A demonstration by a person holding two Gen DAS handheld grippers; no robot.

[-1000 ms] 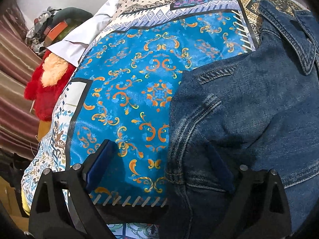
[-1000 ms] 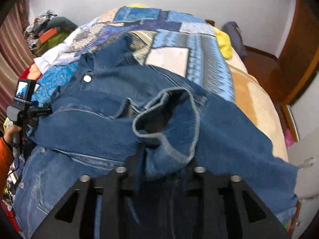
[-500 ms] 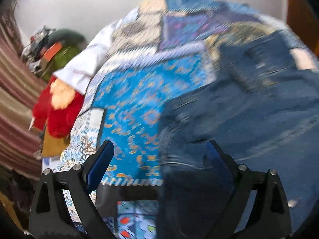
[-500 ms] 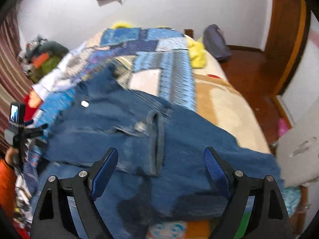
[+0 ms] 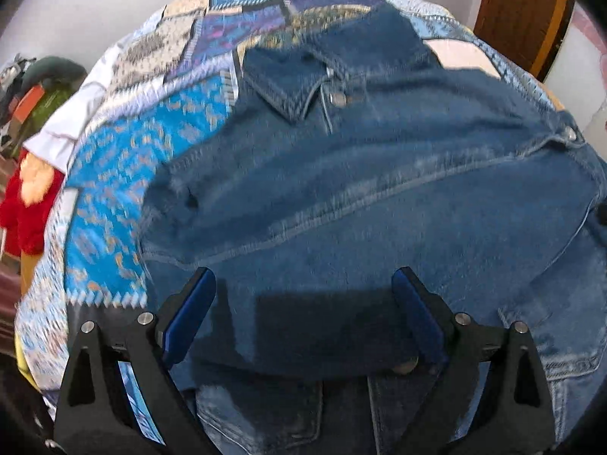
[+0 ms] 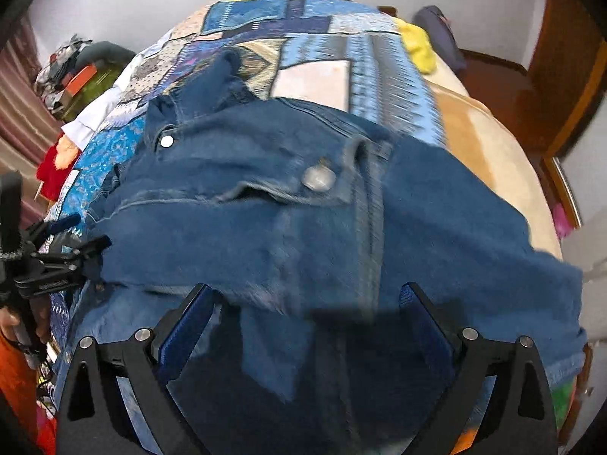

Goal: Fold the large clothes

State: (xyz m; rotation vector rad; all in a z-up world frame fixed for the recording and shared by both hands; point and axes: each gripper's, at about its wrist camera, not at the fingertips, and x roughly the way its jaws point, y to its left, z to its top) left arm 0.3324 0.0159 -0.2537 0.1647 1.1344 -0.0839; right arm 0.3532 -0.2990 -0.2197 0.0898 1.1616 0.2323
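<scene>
Hand-held gripper, left (image 5: 303, 303): jaws spread wide, nothing between the pads, hovering over the near part of the denim jacket (image 5: 379, 197). Right hand-held gripper (image 6: 307, 311): also released, empty, over the jacket's lower middle in its own view.

Jacket lies on the bed, on the patchwork quilt (image 5: 125, 159). It fills the centre and right of the left wrist view. Collar (image 5: 280, 87) sits upper centre, pointing away from both grippers. A sleeve appears folded across the body; its cuff with a metal button (image 6: 318, 178) sits mid-frame in the right view.

Key relation: jacket is directly ahead of and below both grippers. Long axis (collar to hem) runs roughly bottom to top of frame, along the fingers. The near end is closest, at the bottom of both frames. Left gripper sits at the jacket's left edge; it shows at the left edge of the right view (image 6: 76, 242). The unfolded right side spreads to the right in the right view, so my read is that the right gripper is nearer for that fold.

Writing: no brand, label or legible text visible. Both frames are motion-blurred.

Red plush toy (image 5: 26, 204) at the left edge, off the quilt.
</scene>
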